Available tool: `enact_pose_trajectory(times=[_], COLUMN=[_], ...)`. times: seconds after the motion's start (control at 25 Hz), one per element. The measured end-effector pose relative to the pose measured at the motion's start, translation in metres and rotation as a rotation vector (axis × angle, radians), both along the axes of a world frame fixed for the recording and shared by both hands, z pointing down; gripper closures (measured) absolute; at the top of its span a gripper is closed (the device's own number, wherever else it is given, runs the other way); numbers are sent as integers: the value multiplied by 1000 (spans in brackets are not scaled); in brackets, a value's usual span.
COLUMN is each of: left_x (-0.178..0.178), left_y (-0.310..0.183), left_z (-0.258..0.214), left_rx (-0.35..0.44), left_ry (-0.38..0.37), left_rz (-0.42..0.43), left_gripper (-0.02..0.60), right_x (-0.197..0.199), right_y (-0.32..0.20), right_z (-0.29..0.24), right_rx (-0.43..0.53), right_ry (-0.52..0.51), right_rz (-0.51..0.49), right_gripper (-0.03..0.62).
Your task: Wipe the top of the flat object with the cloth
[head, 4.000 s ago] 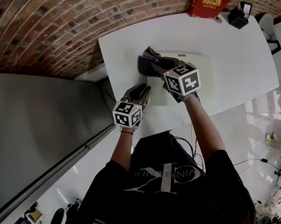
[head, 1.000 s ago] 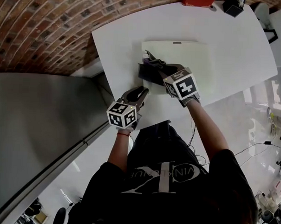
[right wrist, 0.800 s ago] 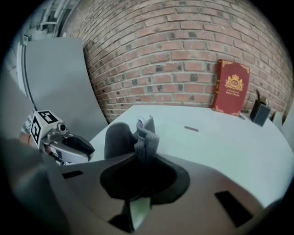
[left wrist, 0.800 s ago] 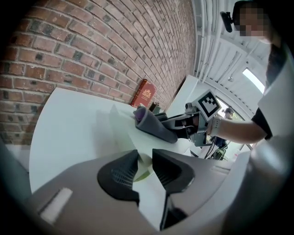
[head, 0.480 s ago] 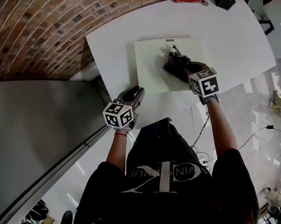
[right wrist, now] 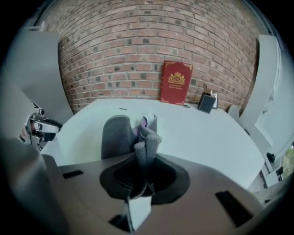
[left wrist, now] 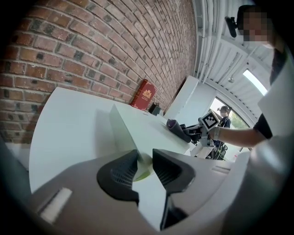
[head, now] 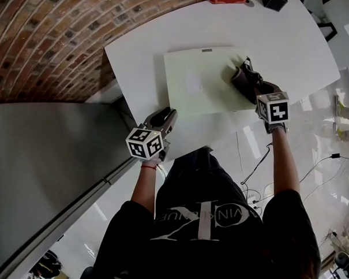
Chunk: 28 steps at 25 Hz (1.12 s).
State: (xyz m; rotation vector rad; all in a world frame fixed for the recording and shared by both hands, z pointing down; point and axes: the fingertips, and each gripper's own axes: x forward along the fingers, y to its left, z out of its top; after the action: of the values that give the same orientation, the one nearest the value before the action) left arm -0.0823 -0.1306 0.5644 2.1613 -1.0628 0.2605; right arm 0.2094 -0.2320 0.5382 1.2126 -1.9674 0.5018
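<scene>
**Cloth sits by the right edge of the flat thing**

Far left is a brick wall [head: 46, 38], & next to it a white table [head: 138, 53]. The left gripper [left wrist: 144, 155] is at the near side of the table, w/ the left cube [head: 144, 143] back toward the person. Its jaws are about half way shut, & they pinch the near left corner of the flat object [head: 200, 79]. In the left gripper view the dark pads [left wrist: 120, 173] sit close on each side of that corner.

The flat object is pale, thin & wide. It lies flat in the middle of the table, w/ bare table all round it. A small grey mark [head: 207, 49] shows at its far edge.

More to the right is the cloth [head: 244, 80]. It's grey w/ a bit of purple & all bunched up. It rests on top of the flat object, right by the right edge. The right gripper [right wrist: 141, 176] has its jaws shut tight on the cloth. In the right gripper view the cloth sticks up from btw the pads. The right cube [head: 272, 108] is back toward the person, past the flat object's near right corner.

At the far side of the table a red book [right wrist: 175, 82] stands up by the wall. A small black holder [right wrist: 206, 102] is just beside it, on the right.
</scene>
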Motion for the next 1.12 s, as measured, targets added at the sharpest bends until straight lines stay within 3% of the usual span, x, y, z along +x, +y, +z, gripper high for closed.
enact_pose_trajectory(times=[0.12,0.24,0.32,0.44,0.56,0.64,0.76,0.88,0.96,1.12], left_x=[0,-10,-25,-46,-71,-86,-104,-116,-120,-120], left_y=[-1,-5,-8,-5,-3,-2,1,2,4,4], left_z=[-3,-19,-26,-24,-29,-36,-45,-50,-51,-49], left_rx=[13,86,112,119,163,196,223,235,236,228], left_ry=[37,146,192,113,16,-25,-47,-47,-47,-47], left_rz=[-27,-104,-172,-209,-266,-309,-351,-395,-406,-408], left_gripper=[468,460,460,463,499,571,571,571,571,571], right_x=[16,12,-13,-74,-148,-197,-255,-275,-271,-272], right_y=[-1,-3,-2,6,21,35,60,74,78,80], right_z=[-10,-43,-67,-91,-103,-103,-88,-48,-16,-5], right_rx=[68,200,259,281,231,165,48,-110,-180,-111], right_ry=[109,185,129,-42,-264,-392,-496,-503,-438,-292], right_rz=[29,19,-17,-106,-213,-294,-405,-426,-411,-487], right_gripper=[543,544,543,544,545,544,544,544,544,544])
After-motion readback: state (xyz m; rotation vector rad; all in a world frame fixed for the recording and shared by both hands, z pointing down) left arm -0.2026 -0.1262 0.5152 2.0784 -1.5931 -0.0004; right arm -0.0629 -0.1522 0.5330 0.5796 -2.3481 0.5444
